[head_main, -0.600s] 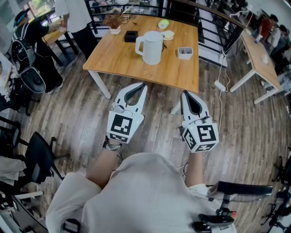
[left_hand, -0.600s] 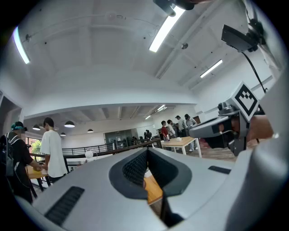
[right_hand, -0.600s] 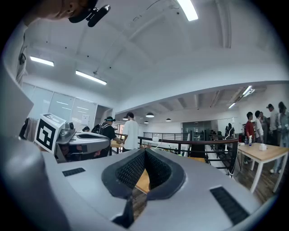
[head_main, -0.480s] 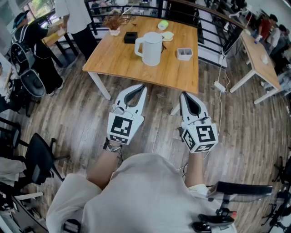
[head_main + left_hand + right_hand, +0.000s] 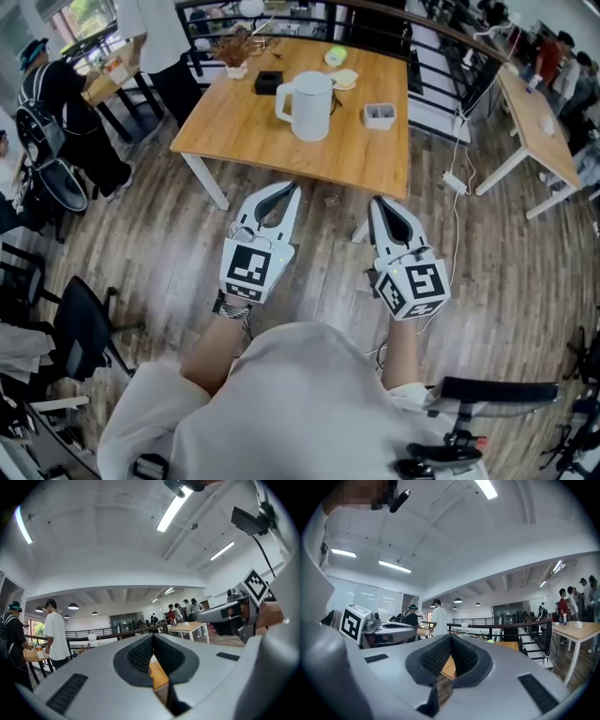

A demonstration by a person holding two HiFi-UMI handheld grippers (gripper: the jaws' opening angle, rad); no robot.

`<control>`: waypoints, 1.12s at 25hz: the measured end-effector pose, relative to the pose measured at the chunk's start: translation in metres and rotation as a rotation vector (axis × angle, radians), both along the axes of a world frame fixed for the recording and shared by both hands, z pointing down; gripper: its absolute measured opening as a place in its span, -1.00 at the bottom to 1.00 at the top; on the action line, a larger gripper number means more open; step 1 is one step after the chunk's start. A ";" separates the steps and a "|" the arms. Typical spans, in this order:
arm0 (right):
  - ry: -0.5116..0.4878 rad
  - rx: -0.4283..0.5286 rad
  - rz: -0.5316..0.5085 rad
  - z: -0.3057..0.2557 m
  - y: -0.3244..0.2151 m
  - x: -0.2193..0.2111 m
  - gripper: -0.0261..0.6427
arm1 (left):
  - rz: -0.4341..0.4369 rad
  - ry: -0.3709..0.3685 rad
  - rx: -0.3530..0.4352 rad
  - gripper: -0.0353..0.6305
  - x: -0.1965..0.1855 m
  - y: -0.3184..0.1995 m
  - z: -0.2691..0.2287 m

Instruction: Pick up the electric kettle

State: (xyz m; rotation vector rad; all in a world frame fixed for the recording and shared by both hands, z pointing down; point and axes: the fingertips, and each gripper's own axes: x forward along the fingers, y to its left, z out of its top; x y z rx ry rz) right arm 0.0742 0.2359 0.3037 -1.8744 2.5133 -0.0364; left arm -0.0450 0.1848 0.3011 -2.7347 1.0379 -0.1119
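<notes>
White electric kettle (image 5: 307,105) stood upright mid-table (image 5: 253,131), handle toward the table's left edge. Left gripper (image 5: 293,187) and right gripper (image 5: 375,201) hung short of the table's near edge, jaws pressed together, empty. Both gripper views showed only a tabletop sliver; the kettle was hidden there.

Two bare forearms reach forward side by side, left gripper (image 5: 284,194) and right gripper (image 5: 381,207) level, jaws closed, empty.

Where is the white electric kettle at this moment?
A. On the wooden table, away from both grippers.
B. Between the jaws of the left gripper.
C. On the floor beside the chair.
A: the kettle stands on the table; the left gripper and right gripper are shut over the floor.
</notes>
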 end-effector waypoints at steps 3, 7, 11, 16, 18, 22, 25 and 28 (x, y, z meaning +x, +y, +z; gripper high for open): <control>-0.007 -0.008 -0.004 0.006 0.000 0.007 -0.89 | -0.014 -0.006 -0.014 -0.88 0.004 0.000 0.007; -0.023 -0.004 -0.038 0.010 0.003 0.016 -0.89 | -0.031 -0.014 -0.022 -0.88 0.013 0.002 0.014; -0.015 -0.001 -0.086 0.011 0.003 0.024 -0.89 | -0.058 -0.014 -0.023 -0.88 0.023 0.002 0.018; -0.013 -0.012 -0.131 0.018 0.002 0.035 -0.89 | -0.085 -0.015 -0.036 -0.88 0.032 0.005 0.027; -0.021 -0.010 -0.141 0.019 -0.001 0.039 -0.89 | -0.091 -0.021 -0.042 -0.88 0.036 0.004 0.031; -0.036 -0.014 -0.152 0.021 -0.009 0.045 -0.89 | -0.095 -0.030 -0.048 -0.88 0.042 -0.002 0.035; -0.049 -0.023 -0.154 0.024 -0.021 0.051 -0.89 | -0.096 -0.034 -0.045 -0.88 0.046 -0.012 0.035; -0.046 -0.035 -0.163 0.027 -0.037 0.051 -0.89 | -0.094 -0.037 -0.045 -0.88 0.047 -0.028 0.037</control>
